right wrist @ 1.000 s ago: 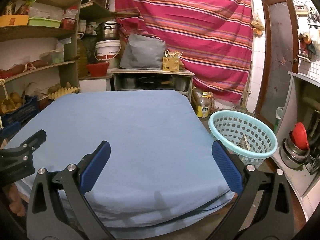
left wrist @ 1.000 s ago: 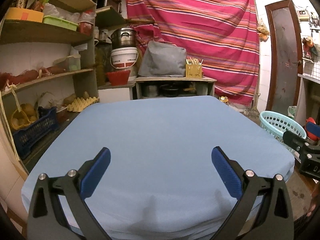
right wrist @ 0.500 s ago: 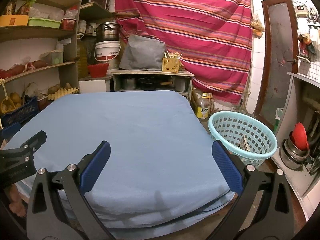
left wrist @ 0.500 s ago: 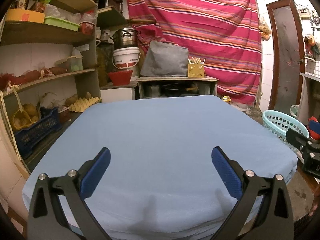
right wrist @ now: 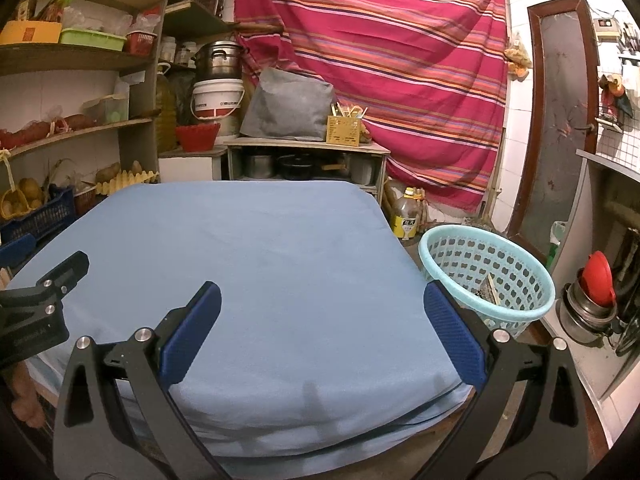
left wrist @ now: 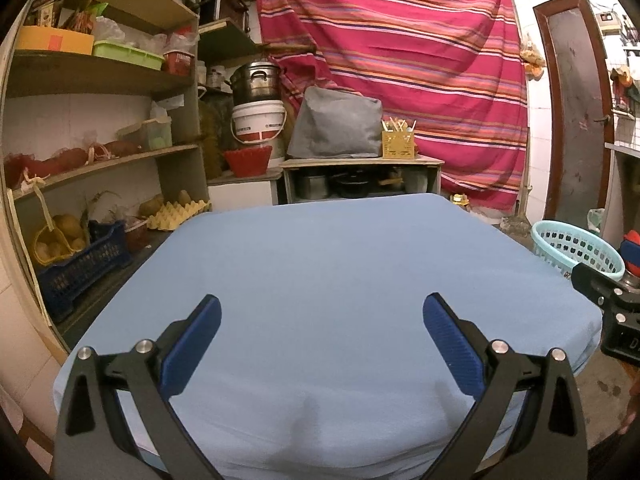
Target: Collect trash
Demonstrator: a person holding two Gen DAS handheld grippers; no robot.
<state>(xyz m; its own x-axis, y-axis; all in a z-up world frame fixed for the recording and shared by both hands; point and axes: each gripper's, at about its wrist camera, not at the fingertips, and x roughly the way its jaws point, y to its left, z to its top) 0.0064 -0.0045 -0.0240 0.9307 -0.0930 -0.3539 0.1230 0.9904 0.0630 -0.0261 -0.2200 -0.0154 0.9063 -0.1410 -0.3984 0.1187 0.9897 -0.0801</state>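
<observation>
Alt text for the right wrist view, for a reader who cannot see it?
The open right gripper hovers empty over a table covered in a blue cloth. A light blue basket with a few scraps inside stands beside the table's right edge; the left gripper shows at far left.

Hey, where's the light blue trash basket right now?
The light blue basket stands on the floor just off the right edge of the blue-covered table, in front of the brown door; the left wrist view shows it at far right.

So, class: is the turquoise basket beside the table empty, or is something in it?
Not empty. The basket stands upright on the floor, and the right wrist view shows a few scraps at its bottom.
</observation>
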